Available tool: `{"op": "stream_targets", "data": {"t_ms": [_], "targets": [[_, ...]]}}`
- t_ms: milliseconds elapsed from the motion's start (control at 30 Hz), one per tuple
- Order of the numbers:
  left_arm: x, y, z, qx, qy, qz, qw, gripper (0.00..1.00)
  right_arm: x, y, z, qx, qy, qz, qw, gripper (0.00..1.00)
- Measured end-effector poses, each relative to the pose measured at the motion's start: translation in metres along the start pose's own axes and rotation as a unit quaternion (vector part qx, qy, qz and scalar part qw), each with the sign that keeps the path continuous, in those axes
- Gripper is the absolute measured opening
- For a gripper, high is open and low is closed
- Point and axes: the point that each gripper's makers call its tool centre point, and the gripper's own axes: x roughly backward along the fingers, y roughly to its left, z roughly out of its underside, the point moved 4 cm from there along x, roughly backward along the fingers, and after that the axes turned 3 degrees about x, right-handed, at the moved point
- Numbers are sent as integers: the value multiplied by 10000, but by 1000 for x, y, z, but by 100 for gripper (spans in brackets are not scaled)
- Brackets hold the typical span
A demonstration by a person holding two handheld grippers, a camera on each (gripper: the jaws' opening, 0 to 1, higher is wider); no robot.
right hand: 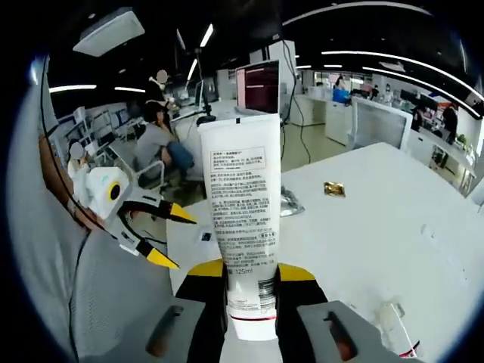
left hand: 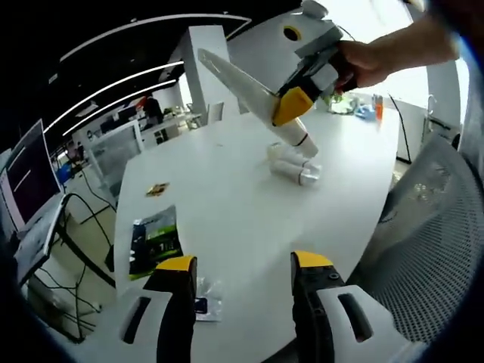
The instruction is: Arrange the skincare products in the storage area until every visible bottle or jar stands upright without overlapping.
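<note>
Smooth white counter (left hand: pixel 227 204) carries two small cylindrical bottles (left hand: pixel 295 165) lying flat. Right gripper (right hand: pixel 253 291) fingers clamp a flat white plastic tube (right hand: pixel 243 219); left gripper (left hand: pixel 238 265) fingers gape empty.

My right hand-held gripper (right hand: pixel 253 291) clamps a white tube (right hand: pixel 243 227) upright above the white desk (right hand: pixel 393 212); my left hand-held gripper (right hand: pixel 170 236) hangs nearby, jaws apart.

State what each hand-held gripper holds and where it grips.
Right hand-held gripper: white plastic squeeze tube, clamped near its cap end. Left hand-held gripper: open, holding nothing.
</note>
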Motion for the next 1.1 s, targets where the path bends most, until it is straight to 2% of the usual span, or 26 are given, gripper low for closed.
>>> {"op": "stream_targets", "data": {"t_ms": [100, 267, 467, 567, 600, 700, 800, 867, 900, 1033, 1067, 1100], "targets": [[0, -1, 0, 16, -1, 49, 10000, 46, 7, 11, -2, -270, -350, -6, 9990, 17], [1, 1, -4, 89, -75, 110, 9999, 49, 20, 20, -6, -562, -707, 80, 9959, 18], [2, 3, -10, 589, -128, 268, 9978, 52, 31, 30, -9, -791, -1118, 18, 9906, 18], [4, -3, -16, 637, -231, 574, 9960, 46, 33, 32, -5, -965, -1219, -33, 9878, 18], [5, -5, -19, 684, -282, 780, 9942, 45, 33, 32, -3, -1009, -1217, -28, 9874, 18], [8, -1, -32, 998, -494, 935, 9894, 46, 36, 32, 0, -1054, -1226, -22, 9868, 18], [10, 6, -52, 1563, -873, 1135, 9773, 45, 40, 35, -2, -1123, -1344, -101, 9845, 19], [13, 9, -71, 1917, -1215, 1375, 9641, 46, 43, 36, -5, -1168, -1438, -131, 9826, 19], [14, 10, -81, 2157, -1376, 1532, 9545, 46, 44, 37, -7, -1202, -1510, -172, 9810, 19], [18, 6, -110, 2625, -1695, 2054, 9275, 42, 46, 41, -12, -1340, -1709, -375, 9754, 19], [19, 4, -120, 2787, -1782, 2239, 9167, 44, 46, 42, -13, -1350, -1729, -409, 9748, 19], [20, 1, -125, 2890, -1804, 2339, 9106, 47, 47, 44, -14, -1357, -1748, -456, 9741, 19]]}}
